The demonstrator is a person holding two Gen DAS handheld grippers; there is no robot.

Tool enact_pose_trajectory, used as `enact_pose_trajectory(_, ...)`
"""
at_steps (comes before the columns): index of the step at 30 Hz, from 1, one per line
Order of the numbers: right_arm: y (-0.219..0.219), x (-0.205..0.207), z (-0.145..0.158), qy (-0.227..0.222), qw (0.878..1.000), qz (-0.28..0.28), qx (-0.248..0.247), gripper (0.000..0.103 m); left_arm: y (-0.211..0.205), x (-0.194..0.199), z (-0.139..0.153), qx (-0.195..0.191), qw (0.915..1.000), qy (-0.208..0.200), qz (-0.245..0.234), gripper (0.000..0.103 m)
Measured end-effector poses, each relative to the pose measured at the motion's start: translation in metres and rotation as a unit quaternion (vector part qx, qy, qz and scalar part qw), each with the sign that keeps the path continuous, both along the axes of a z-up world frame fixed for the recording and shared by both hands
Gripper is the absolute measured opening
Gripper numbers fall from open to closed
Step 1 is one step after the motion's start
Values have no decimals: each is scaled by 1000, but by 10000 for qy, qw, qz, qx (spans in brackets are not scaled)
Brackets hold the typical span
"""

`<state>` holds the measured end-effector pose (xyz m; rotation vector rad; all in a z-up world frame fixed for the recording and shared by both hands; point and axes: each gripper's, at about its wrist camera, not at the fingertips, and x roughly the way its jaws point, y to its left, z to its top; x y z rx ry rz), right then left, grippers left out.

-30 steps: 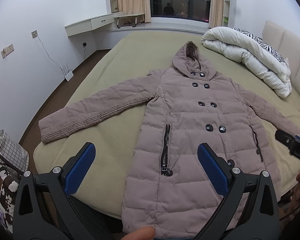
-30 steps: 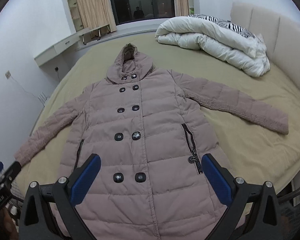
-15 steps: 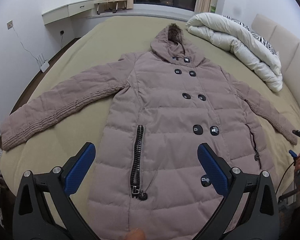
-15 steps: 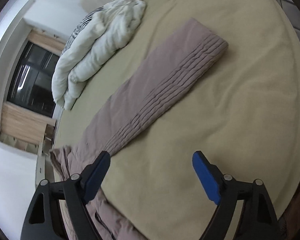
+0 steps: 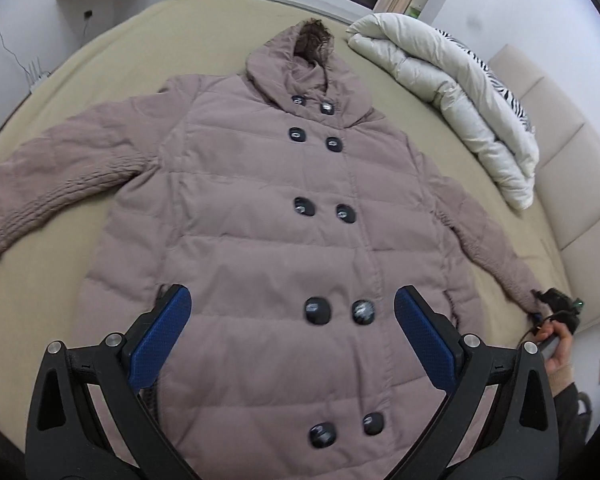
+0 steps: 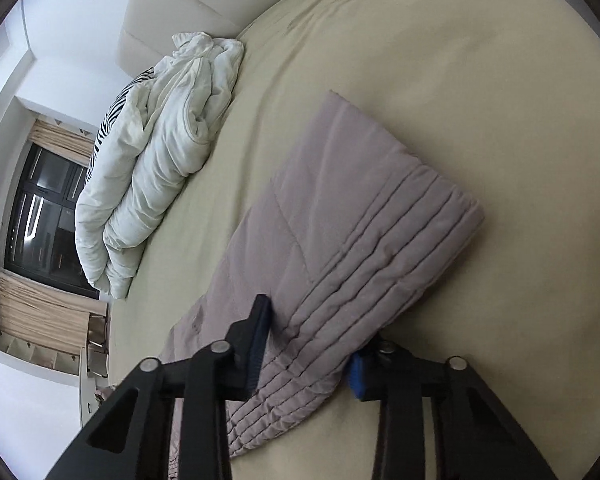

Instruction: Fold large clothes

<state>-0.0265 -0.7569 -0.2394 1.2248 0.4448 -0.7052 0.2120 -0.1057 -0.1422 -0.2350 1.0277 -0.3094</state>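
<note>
A mauve hooded down coat (image 5: 268, 216) lies face up and spread flat on the bed, hood at the far end, both sleeves stretched out. My left gripper (image 5: 292, 336) is open and empty, hovering above the coat's lower front near the dark buttons. My right gripper (image 6: 306, 350) is closed on the cuff of the coat's right sleeve (image 6: 360, 248), with the quilted cuff pinched between the blue pads. In the left wrist view the right gripper (image 5: 556, 306) shows small at the sleeve's end.
The coat lies on a bed with a beige sheet (image 5: 112, 48). A rolled white duvet with a zebra pillow (image 5: 460, 96) lies at the far right, also in the right wrist view (image 6: 156, 168). A padded headboard (image 5: 572, 184) stands on the right.
My right gripper moved onto the sleeve cuff and closed on it. My left gripper moved forward over the coat's lower front and stayed open.
</note>
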Motion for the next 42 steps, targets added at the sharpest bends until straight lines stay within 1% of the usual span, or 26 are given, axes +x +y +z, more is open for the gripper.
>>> enact_pose_trajectory(1, 2, 8, 7, 34, 9999, 97, -131, 18, -3, 6, -1, -136, 9999, 10, -30, 103)
enact_pose_trajectory(2, 2, 22, 18, 76, 9993, 205, -316, 16, -5, 11, -2, -239, 9997, 18, -33, 102)
enact_pose_trajectory(5, 27, 57, 60, -5, 9919, 776, -1004, 14, -7, 26, -1, -662, 9978, 52, -35, 102)
enact_pose_trajectory(6, 40, 70, 75, 4, 9866, 1029, -1268, 13, -7, 32, 0, -796, 9968, 61, -15, 102)
enact_pose_trajectory(8, 89, 106, 110, 106, 9621, 1782, -2060, 13, -6, 42, 2, -1053, 9944, 89, 22, 102)
enact_pose_trajectory(9, 114, 122, 122, 172, 9459, 2125, -2445, 13, -4, 47, 3, -1211, 9926, 117, 42, 102)
enact_pose_trajectory(10, 152, 142, 136, 262, 9195, 2595, -2940, 13, -3, 55, 3, -1417, 9898, 162, 49, 102)
enact_pose_trajectory(12, 222, 171, 146, 434, 8682, 3355, -3630, 12, 2, 67, 2, -1837, 9826, 258, 96, 102)
enact_pose_trajectory(14, 287, 193, 141, 602, 8166, 3954, -4161, 12, 8, 78, -3, -2253, 9732, 404, 209, 102)
enact_pose_trajectory(16, 340, 208, 124, 795, 7722, 4397, -4517, 12, 13, 89, -11, -2583, 9639, 562, 314, 102)
enact_pose_trajectory(18, 382, 212, 102, 975, 7377, 4713, -4734, 13, 14, 102, -20, -2701, 9596, 707, 340, 102)
enact_pose_trajectory(19, 398, 212, 90, 1059, 7234, 4831, -4817, 13, 13, 108, -25, -2747, 9579, 775, 319, 102)
enact_pose_trajectory(22, 428, 205, 64, 1245, 6962, 5019, -4979, 13, 5, 126, -41, -2988, 9473, 1125, 241, 102)
enact_pose_trajectory(25, 444, 205, 57, 1345, 6750, 5072, -5186, 13, -12, 139, -55, -3131, 9397, 1374, -23, 102)
enact_pose_trajectory(28, 460, 202, 54, 1374, 6577, 5133, -5340, 13, -32, 154, -63, -3219, 9332, 1570, -298, 103)
enact_pose_trajectory(31, 472, 198, 51, 1363, 6460, 5211, -5409, 14, -45, 166, -72, -3166, 9327, 1691, -363, 102)
enact_pose_trajectory(32, 473, 203, 51, 1357, 6423, 5241, -5426, 14, -49, 171, -75, -3189, 9307, 1754, -371, 97)
enact_pose_trajectory(33, 472, 210, 51, 1362, 6385, 5268, -5443, 16, -52, 174, -78, -3201, 9292, 1805, -397, 74)
enact_pose_trajectory(34, 474, 209, 49, 1369, 6346, 5310, -5447, 19, -55, 179, -81, -3095, 9308, 1905, -401, 62)
enact_pose_trajectory(35, 475, 209, 48, 1380, 6344, 5315, -5440, 21, -58, 183, -84, -3033, 9315, 1970, -399, 41)
enact_pose_trajectory(36, 473, 208, 48, 1358, 6383, 5327, -5388, 33, -61, 186, -87, -2999, 9315, 2014, -428, 28)
enact_pose_trajectory(37, 471, 208, 49, 1296, 6442, 5394, -5266, 57, -63, 189, -89, -2954, 9322, 2048, -428, 24)
enact_pose_trajectory(38, 467, 210, 51, 1207, 6507, 5472, -5124, 68, -65, 191, -91, -2908, 9335, 2051, -440, 19)
enact_pose_trajectory(39, 466, 205, 55, 1098, 6583, 5484, -5039, 79, -67, 195, -91, -2860, 9356, 2022, -456, 18)
enact_pose_trajectory(41, 462, 195, 61, 938, 6725, 5432, -4938, 82, -63, 198, -88, -2823, 9389, 1917, -452, 18)
enact_pose_trajectory(42, 455, 191, 66, 848, 6887, 5438, -4721, 82, -60, 200, -84, -2798, 9411, 1849, -427, 17)
